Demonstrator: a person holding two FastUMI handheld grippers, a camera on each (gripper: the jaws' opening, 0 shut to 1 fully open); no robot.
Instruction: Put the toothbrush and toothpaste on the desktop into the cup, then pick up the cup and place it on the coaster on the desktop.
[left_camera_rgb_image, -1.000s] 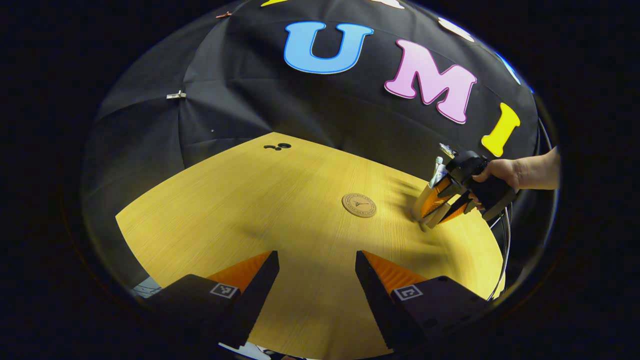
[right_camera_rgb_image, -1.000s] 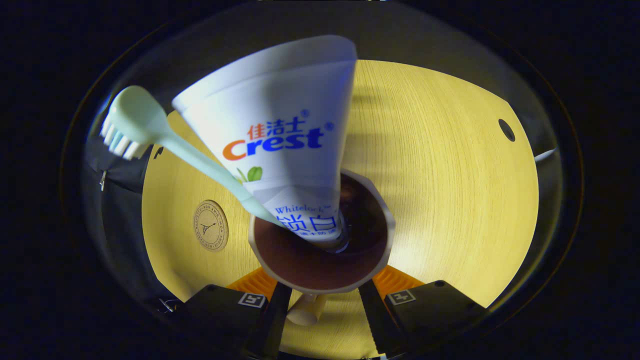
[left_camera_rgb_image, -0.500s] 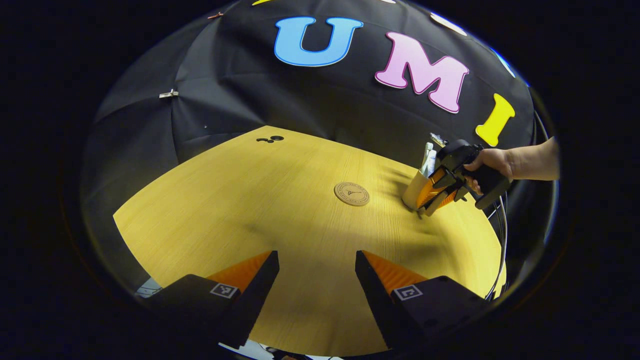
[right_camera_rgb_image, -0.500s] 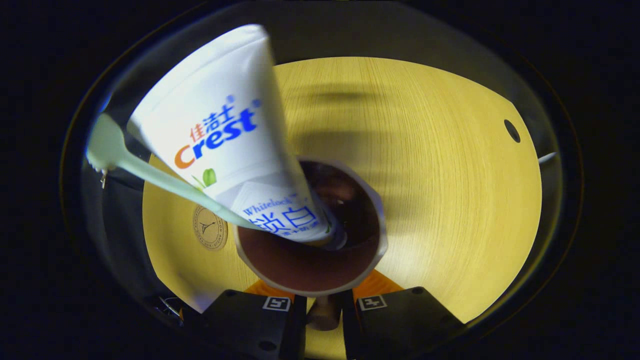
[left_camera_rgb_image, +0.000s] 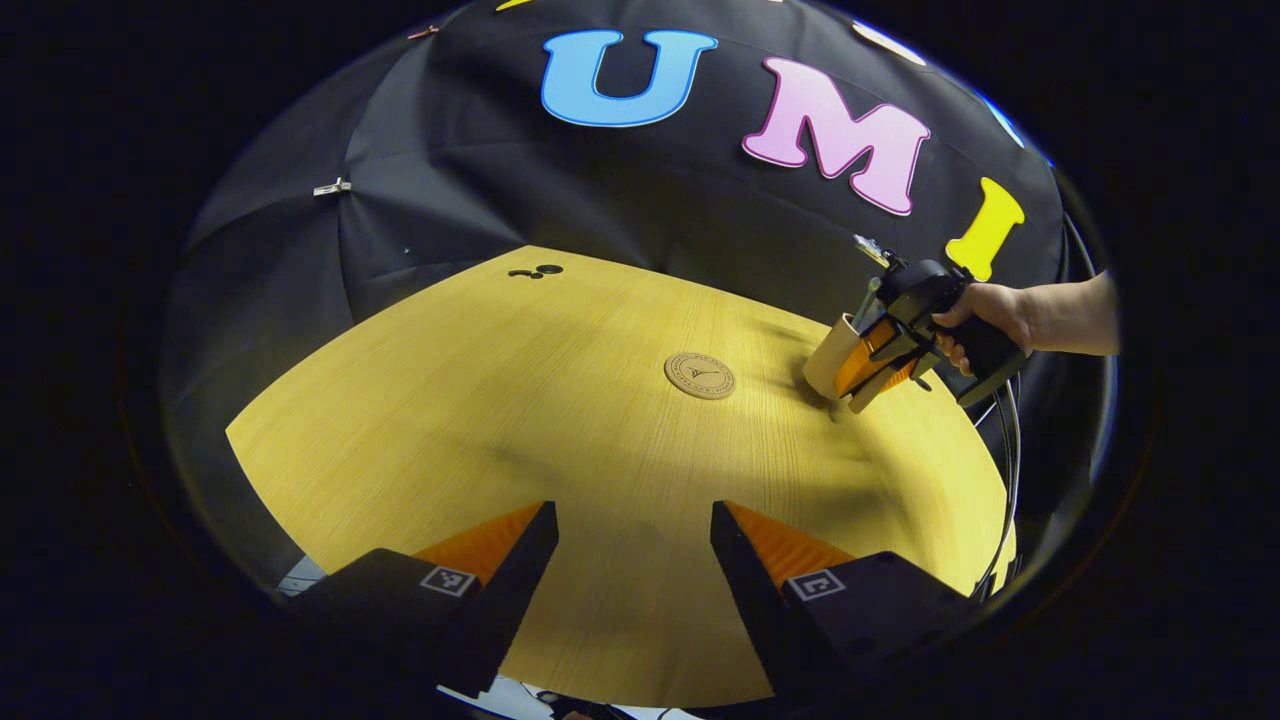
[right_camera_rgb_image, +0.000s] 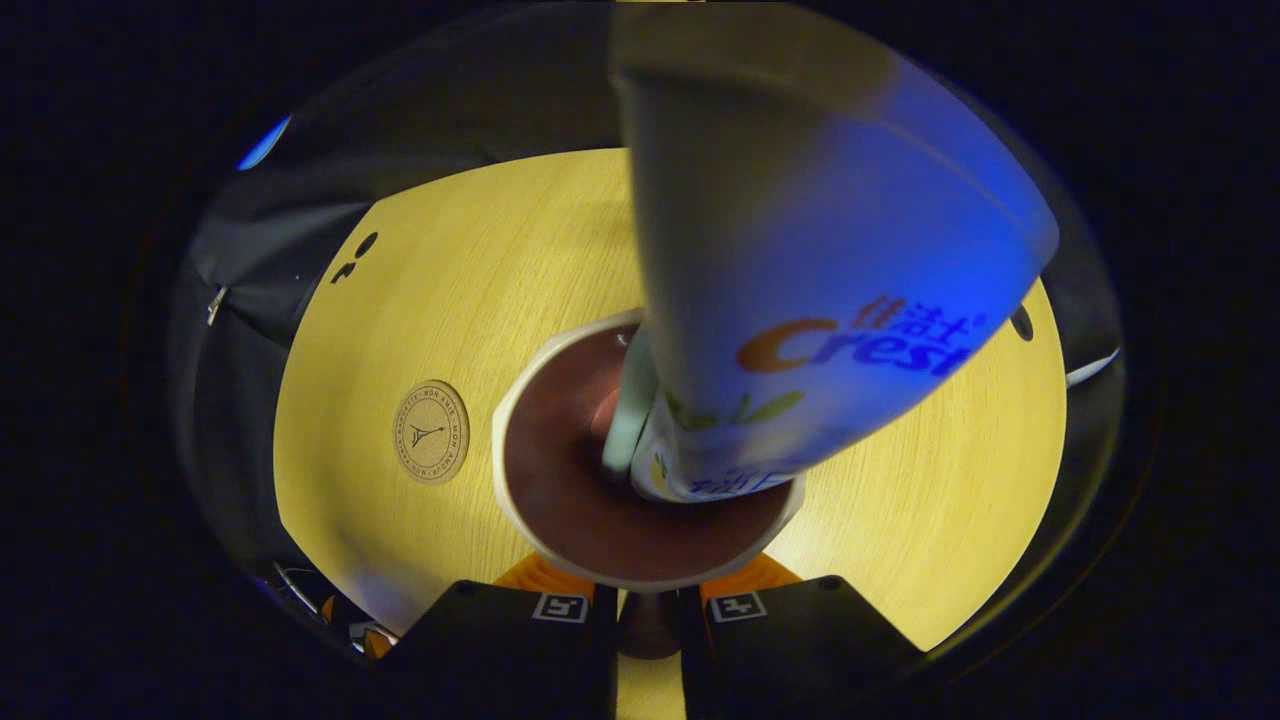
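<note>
Blurred toothpaste (right_camera_rgb_image: 800, 300) hiding toothbrush (right_camera_rgb_image: 625, 420)

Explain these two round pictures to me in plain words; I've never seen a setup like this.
There is no robot here. A person holds a two-fingered grabbing tool in each hand, and a wide-angle camera rides on each tool, looking along its jaws.

The left gripper view looks across a wooden table. The left gripper is open and holds nothing. Farther off, a hand holds the right gripper, which grips a cup near a round coaster.

The right gripper view looks down into that cup. A toothpaste tube and a toothbrush stand in it. The jaws pinch the cup's handle. The coaster lies bare beside the cup.
</note>
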